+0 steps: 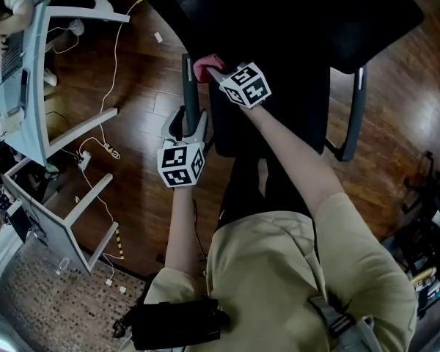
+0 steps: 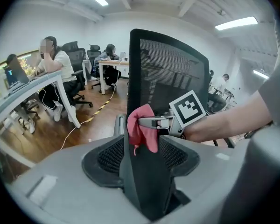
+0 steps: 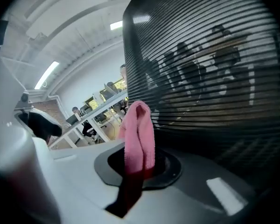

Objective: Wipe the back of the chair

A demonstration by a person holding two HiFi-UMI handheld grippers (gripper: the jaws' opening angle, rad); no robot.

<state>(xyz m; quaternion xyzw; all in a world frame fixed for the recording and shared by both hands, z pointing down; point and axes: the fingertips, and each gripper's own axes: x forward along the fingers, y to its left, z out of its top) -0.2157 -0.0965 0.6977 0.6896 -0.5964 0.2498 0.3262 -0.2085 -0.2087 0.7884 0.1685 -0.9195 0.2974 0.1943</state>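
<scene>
The black mesh chair back (image 1: 271, 116) stands in front of me, seen from above. My right gripper (image 1: 211, 72) is shut on a pink cloth (image 1: 204, 66) and holds it at the back's left edge. In the right gripper view the cloth (image 3: 139, 134) stands up out of the jaws, right beside the mesh (image 3: 210, 78). My left gripper (image 1: 185, 120) sits lower at the same side, beside the grey armrest (image 1: 190, 86). In the left gripper view its jaws are shut on the chair back's dark edge (image 2: 142, 171); the cloth (image 2: 142, 130) and the right gripper (image 2: 151, 122) show just above.
A white desk (image 1: 37, 72) with people seated at it runs along the left. White cables (image 1: 103, 149) trail over the wooden floor (image 1: 139, 189) under it. The chair's other armrest (image 1: 352, 116) is at the right, with dark clutter (image 1: 433, 218) by the right edge.
</scene>
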